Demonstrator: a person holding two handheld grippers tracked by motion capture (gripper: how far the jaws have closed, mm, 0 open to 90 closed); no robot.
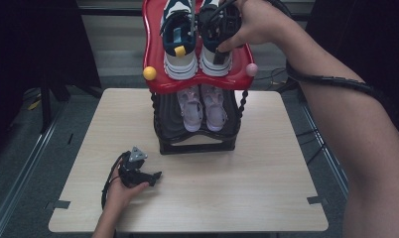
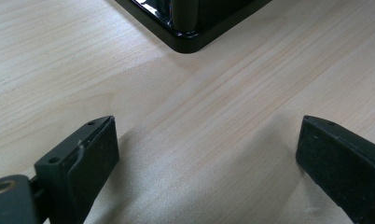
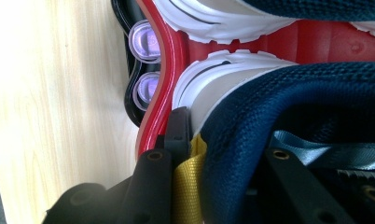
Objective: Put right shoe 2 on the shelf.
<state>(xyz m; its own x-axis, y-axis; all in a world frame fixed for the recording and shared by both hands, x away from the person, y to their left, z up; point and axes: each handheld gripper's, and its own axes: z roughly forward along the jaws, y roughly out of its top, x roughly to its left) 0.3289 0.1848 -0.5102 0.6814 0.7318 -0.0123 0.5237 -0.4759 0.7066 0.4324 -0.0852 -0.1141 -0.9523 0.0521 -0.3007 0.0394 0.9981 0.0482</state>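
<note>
Right gripper (image 1: 218,30) clamped on navy sneaker's (image 1: 213,49) heel, seating it on red shelf (image 1: 155,59); left gripper (image 1: 157,176) agape, empty, resting on table (image 1: 237,198)

pink sandals (image 1: 203,105) sit on the black lower shelf (image 1: 197,143)

The tabletop (image 2: 185,140) is showing pale, matt wood grain. The rack's red shelf (image 3: 154,116) and black base (image 2: 190,39) are gleaming like glossy plastic. The sneaker (image 3: 288,107) is showing navy woven mesh cloth over a smooth white sole.
</note>
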